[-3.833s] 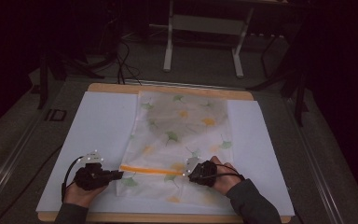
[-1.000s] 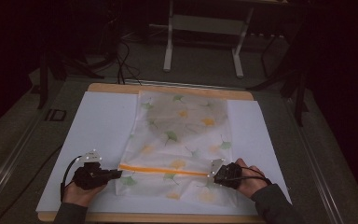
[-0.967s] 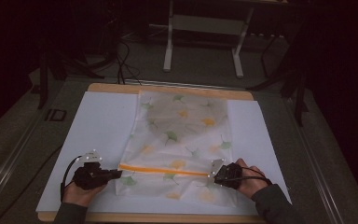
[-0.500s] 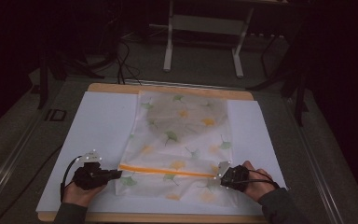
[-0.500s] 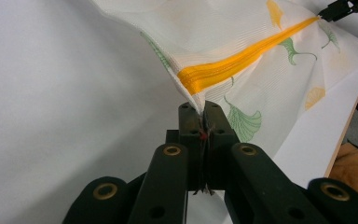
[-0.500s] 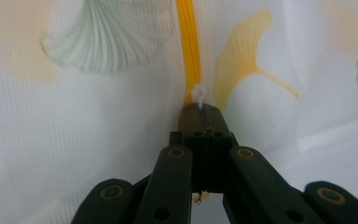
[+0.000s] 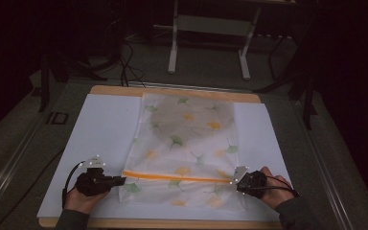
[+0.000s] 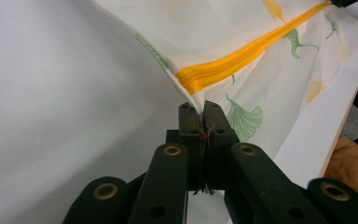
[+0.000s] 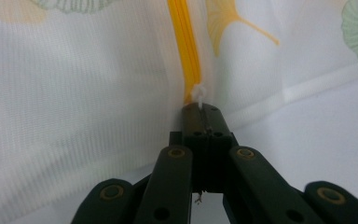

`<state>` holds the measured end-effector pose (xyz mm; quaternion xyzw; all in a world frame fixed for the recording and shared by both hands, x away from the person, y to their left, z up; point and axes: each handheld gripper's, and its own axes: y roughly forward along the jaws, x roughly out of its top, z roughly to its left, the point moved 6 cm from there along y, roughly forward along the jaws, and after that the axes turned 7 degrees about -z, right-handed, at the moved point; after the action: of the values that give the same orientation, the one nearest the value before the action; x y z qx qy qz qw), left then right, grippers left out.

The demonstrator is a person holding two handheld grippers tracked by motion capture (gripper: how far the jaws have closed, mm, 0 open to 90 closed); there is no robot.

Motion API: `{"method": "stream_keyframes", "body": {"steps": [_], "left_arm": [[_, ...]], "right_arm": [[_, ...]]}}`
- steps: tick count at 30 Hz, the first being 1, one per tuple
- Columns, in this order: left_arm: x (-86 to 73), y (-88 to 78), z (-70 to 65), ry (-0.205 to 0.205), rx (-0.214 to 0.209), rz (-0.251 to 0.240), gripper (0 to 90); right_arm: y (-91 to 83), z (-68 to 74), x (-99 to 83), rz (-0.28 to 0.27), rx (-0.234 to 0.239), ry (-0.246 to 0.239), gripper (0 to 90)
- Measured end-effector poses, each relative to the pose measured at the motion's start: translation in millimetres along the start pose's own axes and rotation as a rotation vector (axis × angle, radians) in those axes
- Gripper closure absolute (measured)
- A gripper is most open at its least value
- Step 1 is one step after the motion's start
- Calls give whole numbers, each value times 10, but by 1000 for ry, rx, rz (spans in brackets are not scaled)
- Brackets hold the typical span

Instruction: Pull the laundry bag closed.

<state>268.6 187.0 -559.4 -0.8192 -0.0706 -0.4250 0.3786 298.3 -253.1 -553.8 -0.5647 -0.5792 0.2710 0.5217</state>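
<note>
Your left gripper [image 8: 200,109] is clamped on the mesh bag [image 7: 187,143] at the zipper's [image 7: 177,176] left end. Your right gripper [image 9: 201,108] pinches the white zipper pull [image 9: 199,95] at the opposite end. The zipper runs straight across the table between them.

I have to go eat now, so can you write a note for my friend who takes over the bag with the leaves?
Left tongs: shut on the bag's left edge, right at the end of the orange zipper.
Right tongs: shut on the white zipper pull at the zipper's right end.
The bag lies flat on the white sheet on the table, zipper side near the person.
Done: the pull has been drawn along the zipper to the bag's right edge since a few seconds ago, while the left tongs held their corner.
Left: probably just check the zipper is fully run, then let go with both tongs.
</note>
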Motion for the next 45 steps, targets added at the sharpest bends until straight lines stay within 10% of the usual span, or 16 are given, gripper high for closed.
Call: {"method": "stream_keyframes", "body": {"steps": [17,26,45], "left_arm": [[-94,33,-38,13,-3,37,799],[-51,-45,22,16,34,-20,709],[-7,-95,123,18,123,-87,682]], "right_arm": [[-35,8,-135,-121,30,140,860],[-47,-38,-181,-178,38,219,665],[-96,-148,-321,-354,63,452,594]]}}
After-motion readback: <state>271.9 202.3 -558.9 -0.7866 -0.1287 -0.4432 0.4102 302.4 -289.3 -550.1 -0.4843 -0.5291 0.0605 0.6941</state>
